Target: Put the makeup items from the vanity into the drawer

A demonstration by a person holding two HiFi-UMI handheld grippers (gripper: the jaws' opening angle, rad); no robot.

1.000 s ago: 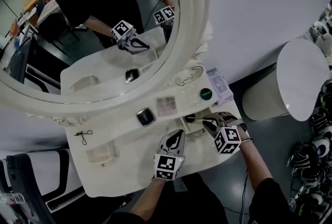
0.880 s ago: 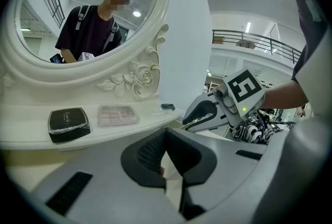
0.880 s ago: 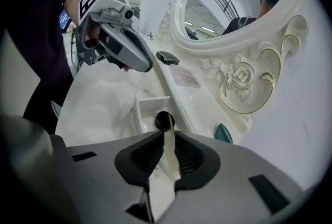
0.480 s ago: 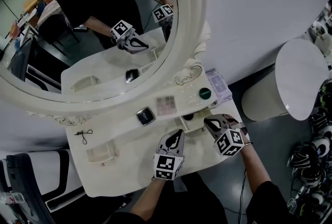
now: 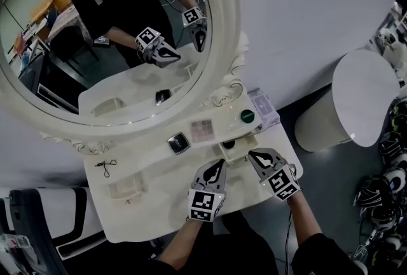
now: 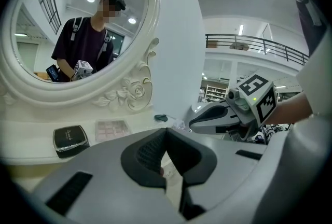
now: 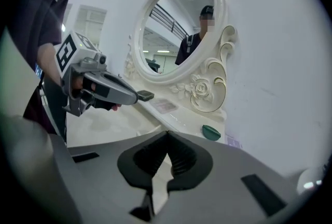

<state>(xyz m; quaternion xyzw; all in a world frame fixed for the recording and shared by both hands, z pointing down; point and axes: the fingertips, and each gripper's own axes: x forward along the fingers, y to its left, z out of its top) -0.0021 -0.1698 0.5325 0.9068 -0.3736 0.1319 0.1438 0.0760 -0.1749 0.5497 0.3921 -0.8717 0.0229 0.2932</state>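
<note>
The black squarish compact [image 5: 179,142] lies flat, lid up, ahead-left of my left gripper [image 5: 220,165]. Its jaws and those of my right gripper [image 5: 252,154] are clenched, empty.

Left tool [image 5: 220,163]: grey shell, black ribbed pads, cube in black-and-white square markers. Right tool [image 5: 252,153]: same grey and black, same marker pattern.

Counter [image 5: 152,210]: glossy cream-white.

Ahead of the left tool: compact [image 5: 179,143], black with a silvery rim. Just beside it, palette [image 5: 203,130] in a grid of pale pink squares.

Ahead of the right tool: round lid [image 5: 247,116], dark green; box [image 5: 266,107], clear with a lilac tint.

Mirror frame [image 5: 232,38]: cream, with rose-and-scroll relief.
</note>
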